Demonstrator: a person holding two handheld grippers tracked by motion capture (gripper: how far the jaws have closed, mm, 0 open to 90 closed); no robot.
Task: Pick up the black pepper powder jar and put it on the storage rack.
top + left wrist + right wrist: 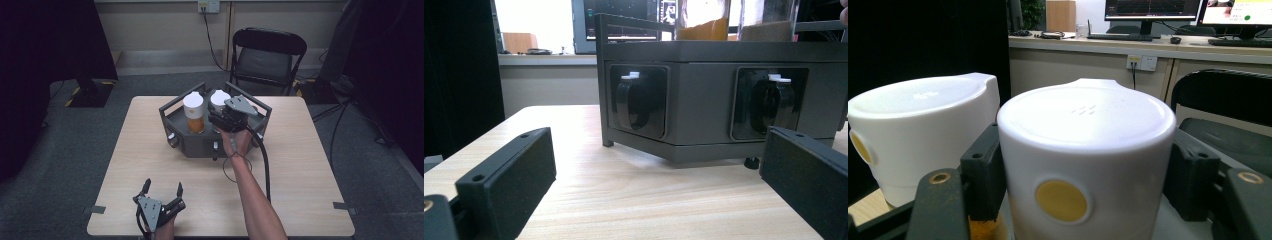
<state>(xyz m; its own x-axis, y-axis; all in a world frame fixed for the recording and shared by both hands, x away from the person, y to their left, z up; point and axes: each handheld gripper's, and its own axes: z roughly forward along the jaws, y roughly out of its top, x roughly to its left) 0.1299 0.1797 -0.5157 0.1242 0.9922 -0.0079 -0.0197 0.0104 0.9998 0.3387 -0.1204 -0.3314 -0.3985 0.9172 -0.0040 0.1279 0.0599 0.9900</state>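
Note:
A dark grey six-sided stand (200, 144) sits at the far middle of the wooden table (145, 155) and carries two jars. The left jar (193, 114) holds orange contents under a white lid (923, 125). My right gripper (220, 119) is shut on the white lid (1085, 130) of the right jar, with its pads (982, 167) pressing on both sides. My left gripper (162, 189) rests low near the table's front edge, open with nothing between its fingers. It faces the stand's front (704, 110), where two black knobs (631, 102) sit in recesses.
A black folding chair (267, 55) stands behind the table. Dark curtains hang at the far left and right. A cable (264, 160) trails from my right gripper across the table. Tape marks (345, 206) sit at the table's front corners.

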